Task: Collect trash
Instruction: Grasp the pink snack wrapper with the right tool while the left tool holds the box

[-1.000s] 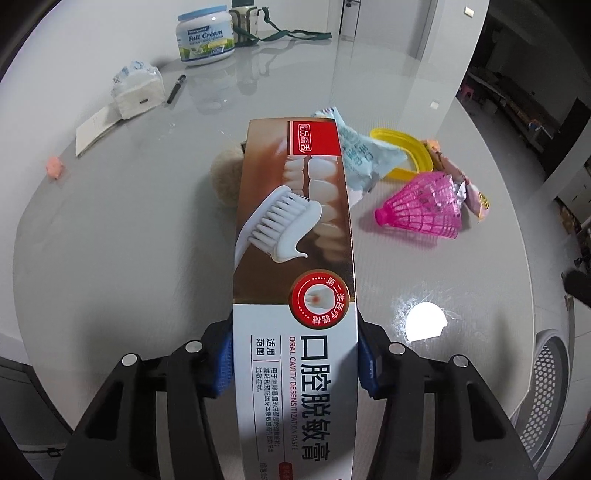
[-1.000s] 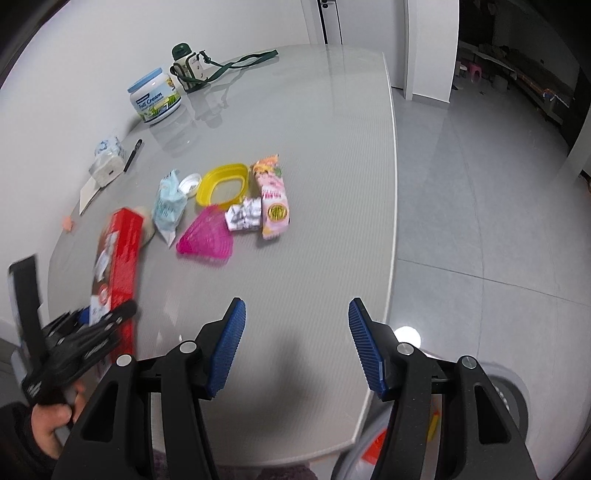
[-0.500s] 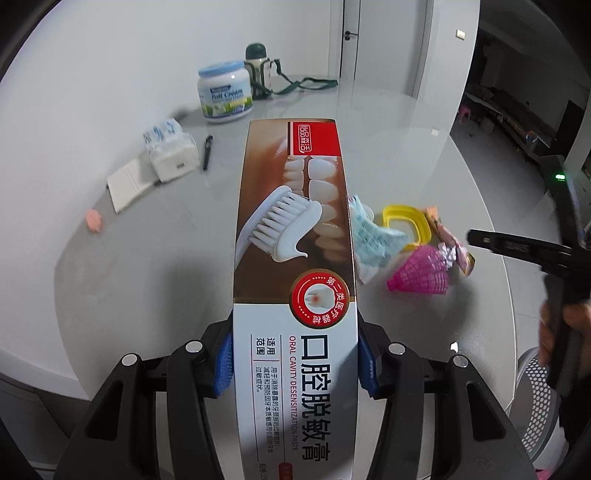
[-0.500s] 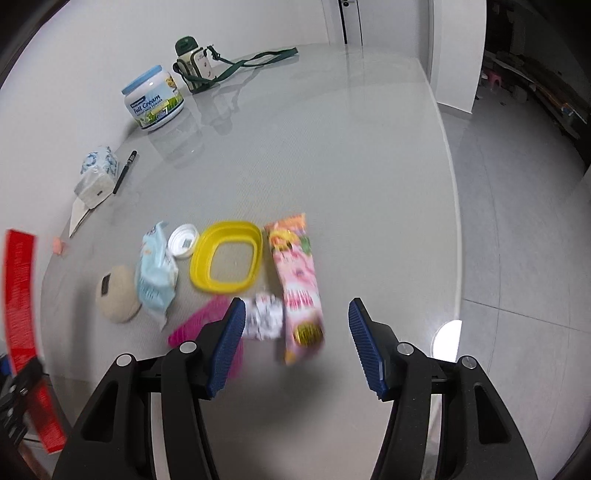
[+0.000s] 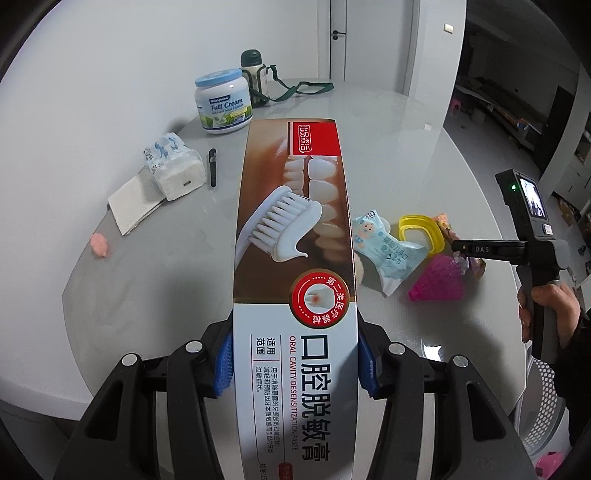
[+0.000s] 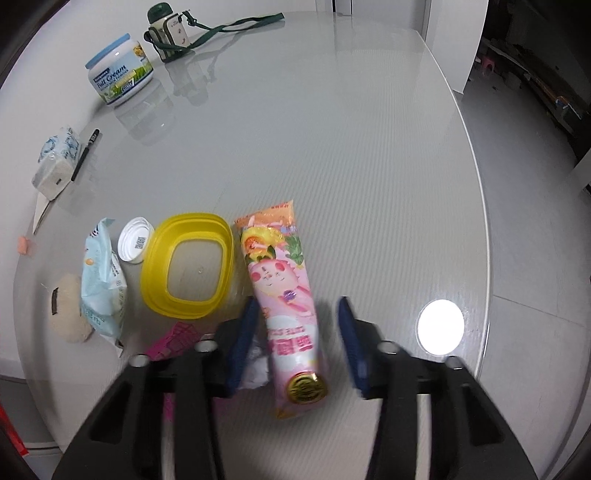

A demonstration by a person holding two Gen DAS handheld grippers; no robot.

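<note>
My left gripper (image 5: pixel 295 363) is shut on a long toothpaste box (image 5: pixel 295 236) and holds it lifted above the table's near edge. My right gripper (image 6: pixel 297 343) is open, its jaws either side of a pink snack wrapper (image 6: pixel 286 302) lying on the table. Beside it lie a crumpled white wrapper (image 6: pixel 256 373), a pink net (image 6: pixel 173 339), a yellow lid frame (image 6: pixel 188 264), a light blue wipes packet (image 6: pixel 101 280), a white cap (image 6: pixel 135 240) and a beige puff (image 6: pixel 68 314). The right gripper also shows in the left wrist view (image 5: pixel 458 246), over the pink net (image 5: pixel 439 280).
At the table's far side stand a milk powder tub (image 6: pixel 120 75), a green flask with strap (image 6: pixel 170 29), a tissue pack (image 6: pixel 55 160), a pen (image 6: pixel 85 155) and a paper sheet (image 5: pixel 135 203). A white mesh bin (image 5: pixel 543 402) stands by the table's right edge.
My right gripper has moved forward and down to straddle the pink snack wrapper. My left gripper has lifted the toothpaste box up and back from the table.
</note>
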